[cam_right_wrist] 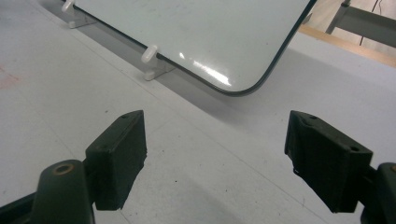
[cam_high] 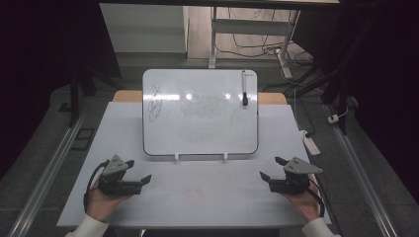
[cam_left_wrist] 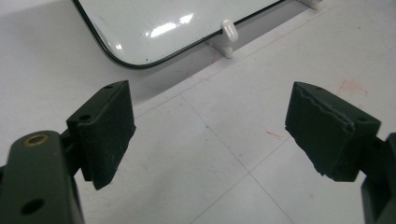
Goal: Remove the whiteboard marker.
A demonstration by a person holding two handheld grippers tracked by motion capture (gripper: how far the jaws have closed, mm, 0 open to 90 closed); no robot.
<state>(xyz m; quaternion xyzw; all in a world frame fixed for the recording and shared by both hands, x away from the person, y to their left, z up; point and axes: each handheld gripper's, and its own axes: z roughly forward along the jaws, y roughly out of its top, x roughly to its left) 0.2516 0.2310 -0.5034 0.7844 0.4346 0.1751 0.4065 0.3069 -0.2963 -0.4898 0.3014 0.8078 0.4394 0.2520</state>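
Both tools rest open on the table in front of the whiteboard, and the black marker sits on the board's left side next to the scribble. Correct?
Not quite. In the high view the marker sits on the right side of the whiteboard; the scribble is at the left. The left tool and right tool are open.

The high view looked forward and down from above the table's near edge. Each gripper view sat low and close over the tabletop, facing along its jaws toward the propped whiteboard, a lower corner of which all views shared.

whiteboard mid-table | marker on its right edge
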